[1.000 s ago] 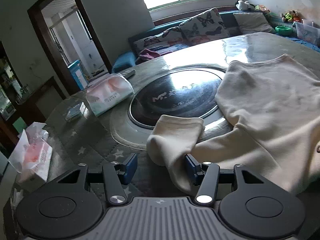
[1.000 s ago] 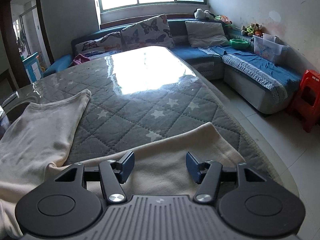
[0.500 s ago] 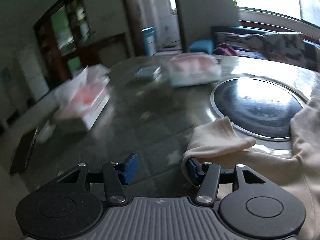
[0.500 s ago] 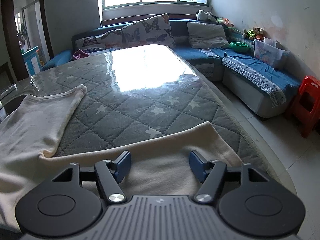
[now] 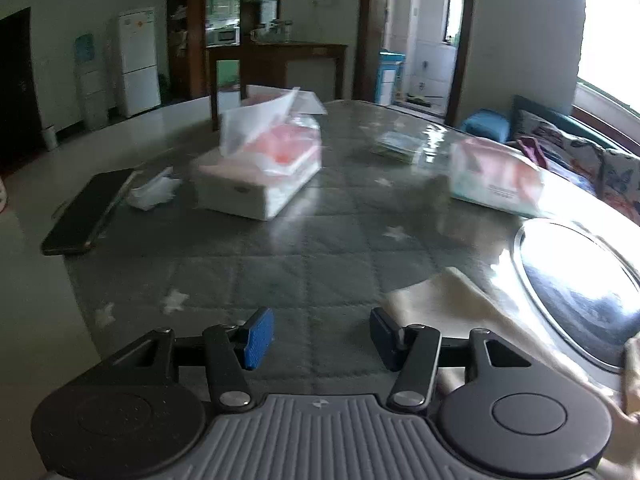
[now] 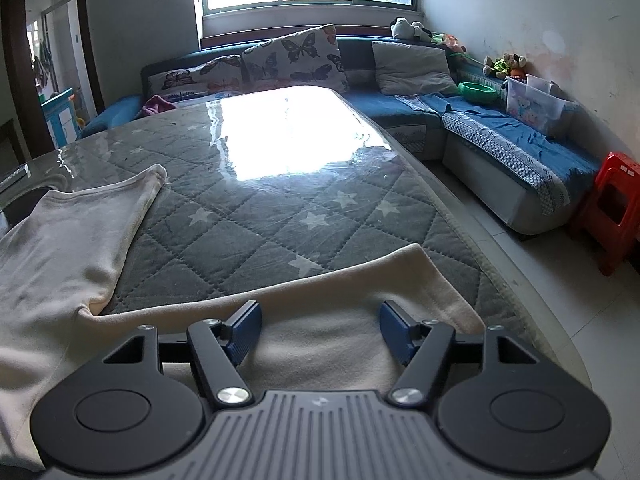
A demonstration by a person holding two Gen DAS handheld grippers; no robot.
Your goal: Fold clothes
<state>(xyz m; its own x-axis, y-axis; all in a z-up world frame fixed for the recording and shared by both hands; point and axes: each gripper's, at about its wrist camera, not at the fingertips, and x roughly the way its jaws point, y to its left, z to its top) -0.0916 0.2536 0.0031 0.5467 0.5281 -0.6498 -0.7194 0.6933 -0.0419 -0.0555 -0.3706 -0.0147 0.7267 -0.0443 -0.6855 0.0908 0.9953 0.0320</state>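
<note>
Big quilted table [image 6: 280, 208] under me, cream garment [image 6: 60, 248] spread across its near side. My right gripper [image 6: 320, 330] hovers over a sleeve, jaws apart, gripping nothing. My left gripper [image 5: 322, 338] is open too, the other sleeve [image 5: 460, 304] just beside its right finger.

Matched pair: left gripper [image 5: 321, 334] and right gripper [image 6: 320, 330]. Black jointed finger [image 5: 224, 356] links pinned with bright silver screws [image 6: 233, 394]. Blue ribbed pads [image 5: 259, 338] at the tips. Ridged grey housing [image 6: 320, 436] below, stamped with a small mark, flanked by round black discs [image 5: 529, 414].
</note>
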